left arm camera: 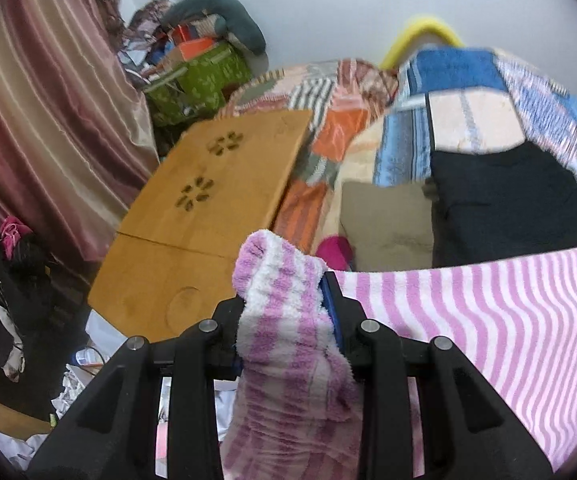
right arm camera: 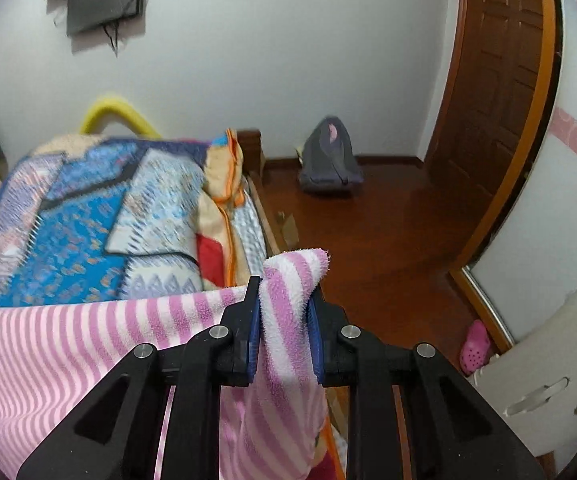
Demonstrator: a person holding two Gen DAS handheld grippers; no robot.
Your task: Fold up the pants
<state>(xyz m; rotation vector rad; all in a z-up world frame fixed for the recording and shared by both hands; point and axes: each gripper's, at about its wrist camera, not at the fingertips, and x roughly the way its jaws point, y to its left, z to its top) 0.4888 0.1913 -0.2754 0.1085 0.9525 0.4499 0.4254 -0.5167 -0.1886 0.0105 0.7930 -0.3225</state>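
Note:
The pants are fluffy, with pink and white stripes. They hang stretched between my two grippers above the bed. My left gripper is shut on one bunched end of the pants, which sticks up past the fingertips. My right gripper is shut on the other end of the pants, whose corner folds over the right finger. The stretched cloth hides the near part of the bed in both views.
A patchwork blanket covers the bed. Dark folded clothes and a khaki piece lie on it. A wooden lap table stands at the left. A grey backpack sits on the wooden floor by the door.

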